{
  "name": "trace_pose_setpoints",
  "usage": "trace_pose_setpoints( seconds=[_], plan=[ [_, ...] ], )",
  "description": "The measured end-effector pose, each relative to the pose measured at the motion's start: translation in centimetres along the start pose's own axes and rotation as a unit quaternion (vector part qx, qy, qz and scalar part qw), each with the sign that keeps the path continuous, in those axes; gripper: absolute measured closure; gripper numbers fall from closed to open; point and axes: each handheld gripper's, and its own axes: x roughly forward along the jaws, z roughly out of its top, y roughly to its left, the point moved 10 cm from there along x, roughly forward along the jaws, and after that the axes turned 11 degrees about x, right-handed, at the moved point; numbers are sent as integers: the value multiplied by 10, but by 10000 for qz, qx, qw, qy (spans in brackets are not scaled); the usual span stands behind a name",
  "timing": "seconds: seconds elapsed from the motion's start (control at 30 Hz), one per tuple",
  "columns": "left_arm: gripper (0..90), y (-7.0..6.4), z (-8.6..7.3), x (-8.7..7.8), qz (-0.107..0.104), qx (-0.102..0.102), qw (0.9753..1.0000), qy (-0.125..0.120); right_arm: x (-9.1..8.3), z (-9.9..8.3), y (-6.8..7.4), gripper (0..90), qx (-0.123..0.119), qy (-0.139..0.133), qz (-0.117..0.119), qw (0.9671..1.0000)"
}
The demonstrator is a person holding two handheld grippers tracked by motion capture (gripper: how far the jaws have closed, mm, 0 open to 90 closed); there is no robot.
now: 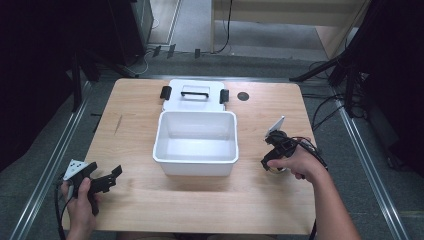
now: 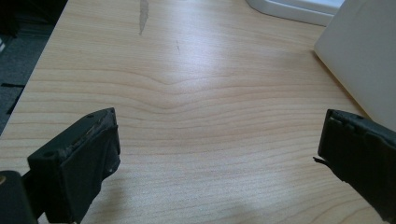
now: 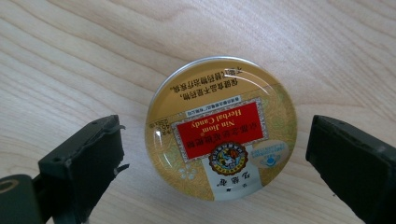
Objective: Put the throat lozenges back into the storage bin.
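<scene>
At the lower left of the high view we hold the left gripper [image 1: 102, 181] just above the wooden table [image 1: 135, 150], pointing toward the middle of the frame. In the left gripper view its jaws stand wide apart, one at the lower left and one at the lower right, with bare wood grain between them and a white wall of the bin [image 2: 362, 51] at the upper right. Moving to the centre of the high view, we see the white open bin [image 1: 196, 143] standing on the table, and just behind it, toward the top of the frame, its white lid [image 1: 194, 95] lying flat with a black handle and black latches. Near the lid, to its right, a small dark round mark [image 1: 243, 96] sits in the tabletop. At the right of the high view we hold the right gripper [image 1: 272, 161] tipped downward over the table. In the right gripper view its jaws are apart on either side of a round gold candy tin [image 3: 221, 129] with a red label, lying flat on the wood; neither jaw touches it.
</scene>
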Motion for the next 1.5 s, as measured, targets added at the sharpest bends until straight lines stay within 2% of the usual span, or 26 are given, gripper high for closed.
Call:
trace_pose_setpoints(
  seconds=[0.07, 0.13, 0.23, 0.3, 0.4, 0.53, 0.87, 0.93, 1.2, 1.5],
  plan=[
    [0, 0, 0, 0, 0, 2, 10000, -1, 1, -1, 0, 63, 32, 18, -2, 10000],
    [0, 0, 0, 0, -1, 0, 10000, -1, 3, -1, 0, 143, 30, 5, -45, 10000],
    [0, 0, 0, 0, -2, -5, 10000, -5, 5, -1, 2, 191, 10, 2, 28, 10000],
    [0, 0, 0, 0, -1, -8, 10000, -5, 5, -2, 3, 198, 45, 21, 50, 10000],
    [0, 0, 0, 0, -5, -16, 10000, -5, 4, -1, 3, 203, -53, -15, 100, 9999],
    [0, 0, 0, 0, -10, -16, 10000, -6, 0, 0, 3, 204, -59, -66, 135, 9999],
    [0, 0, 0, 0, -12, -21, 10000, -8, -31, 11, 8, 205, -132, -299, 183, 9993],
    [0, 0, 0, 0, -11, -24, 10000, -4, -39, 14, 11, 205, -272, -355, 195, 9988],
    [0, 0, 0, 0, -13, -31, 10000, -10, -57, 21, 19, 205, -451, -430, 208, 9978],
    [0, 0, 0, 0, -20, -42, 10000, -20, -84, 36, 29, 204, -750, -682, 184, 9947]
  ],
)
